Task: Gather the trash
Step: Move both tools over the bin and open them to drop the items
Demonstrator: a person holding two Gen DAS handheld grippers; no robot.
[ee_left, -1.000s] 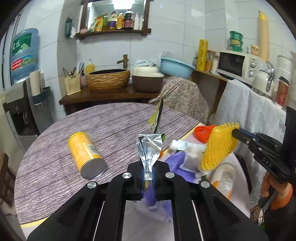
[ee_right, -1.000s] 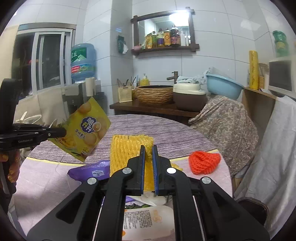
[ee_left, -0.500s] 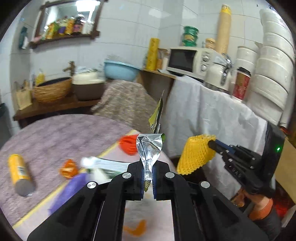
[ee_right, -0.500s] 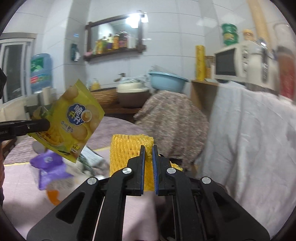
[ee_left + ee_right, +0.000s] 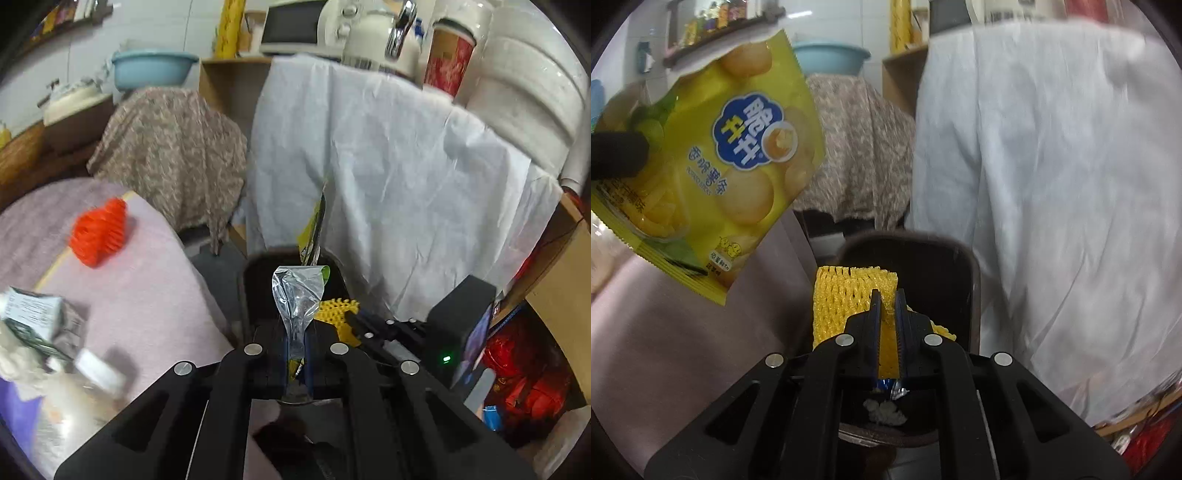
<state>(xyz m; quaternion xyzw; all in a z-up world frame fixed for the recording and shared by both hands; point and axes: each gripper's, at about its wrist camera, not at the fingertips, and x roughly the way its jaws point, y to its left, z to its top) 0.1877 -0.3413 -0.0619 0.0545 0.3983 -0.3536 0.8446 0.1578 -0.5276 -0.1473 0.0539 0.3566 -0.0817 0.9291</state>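
Observation:
My left gripper (image 5: 297,350) is shut on a yellow chip bag (image 5: 297,299), seen edge-on with its silver inside showing; its printed face fills the upper left of the right wrist view (image 5: 713,166). My right gripper (image 5: 887,306) is shut on a yellow foam fruit net (image 5: 849,299), which also shows in the left wrist view (image 5: 338,312). Both are held over a dark brown trash bin (image 5: 942,266) beside the table; white crumpled paper and a foil scrap (image 5: 886,406) lie inside it.
The round table with a purple cloth (image 5: 147,295) is at left, holding an orange foam net (image 5: 98,232), a crumpled carton (image 5: 33,325) and other wrappers. A white cloth-draped shelf (image 5: 406,184) stands right behind the bin. A patterned cloth-covered object (image 5: 173,147) is beyond.
Both grippers swung right and down from over the table to above the trash bin, each still holding its item. The yellow can has left the view.

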